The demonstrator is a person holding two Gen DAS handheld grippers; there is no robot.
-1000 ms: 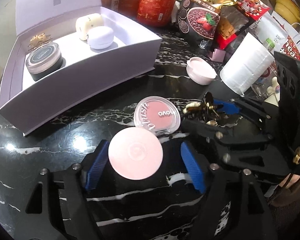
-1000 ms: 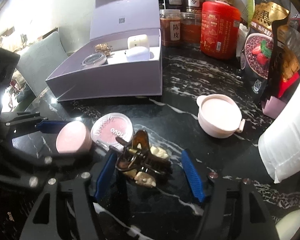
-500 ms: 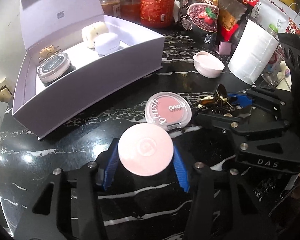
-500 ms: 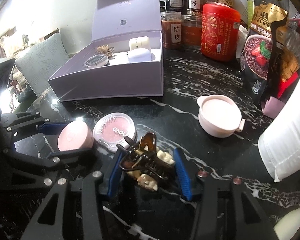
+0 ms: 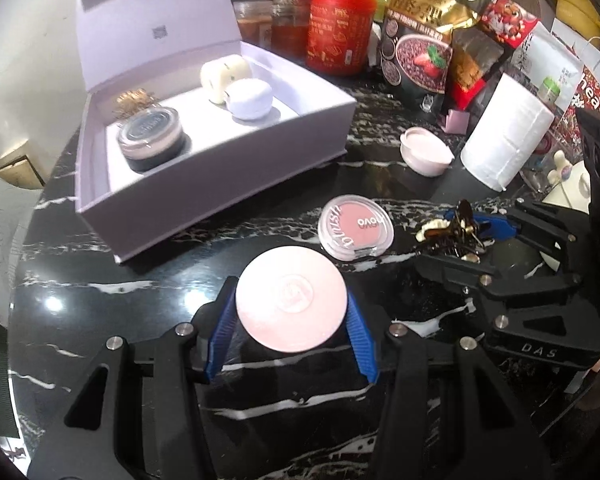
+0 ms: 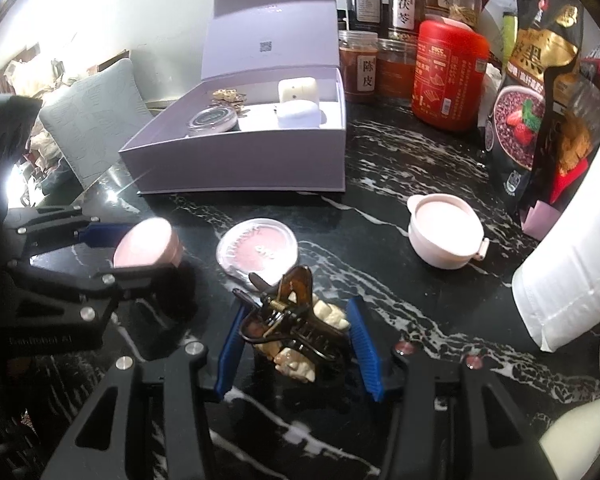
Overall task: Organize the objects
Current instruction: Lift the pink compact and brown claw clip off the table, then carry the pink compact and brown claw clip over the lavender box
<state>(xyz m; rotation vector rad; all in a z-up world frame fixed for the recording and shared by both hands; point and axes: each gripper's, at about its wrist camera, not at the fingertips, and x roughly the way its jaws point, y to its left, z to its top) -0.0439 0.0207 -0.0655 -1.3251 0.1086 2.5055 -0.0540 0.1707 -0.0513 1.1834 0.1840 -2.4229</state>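
The pink compact [image 5: 291, 298] sits between the blue pads [image 5: 359, 340] of my left claw [image 5: 290, 326], which has just closed on its rim at nine and three o'clock, just above the black marble table [image 5: 100, 300]. It is a flat, round disc with a smooth matte lid and an embossed mark in the middle. I judge it light and stiff, but slick at the edge, so the ribbed pads should stay square across the widest part (a tilt could let it squirt out).

My right claw [image 6: 296, 340] has likewise just closed on the hair clip [image 6: 296, 320], its pads pressing either side. The clip is glossy brown plastic with a wire spring and pale, lumpy trim; I judge it springy, awkward in shape and a little fragile at the trim, so the body is the safer hold.

At one o'clock from the compact lies the blush pan [image 5: 354, 227], clear-lidded and round, apart from both claws. The open lilac box [image 5: 236, 172] stands at eleven o'clock, stiff card with a raised lid, already holding a dark jar [image 5: 151, 139], a cream case [image 5: 224, 74], a lilac case [image 5: 249, 99] and a gold trinket [image 5: 134, 101]. A small pink bowl [image 5: 426, 151] rests at one o'clock, farther off.
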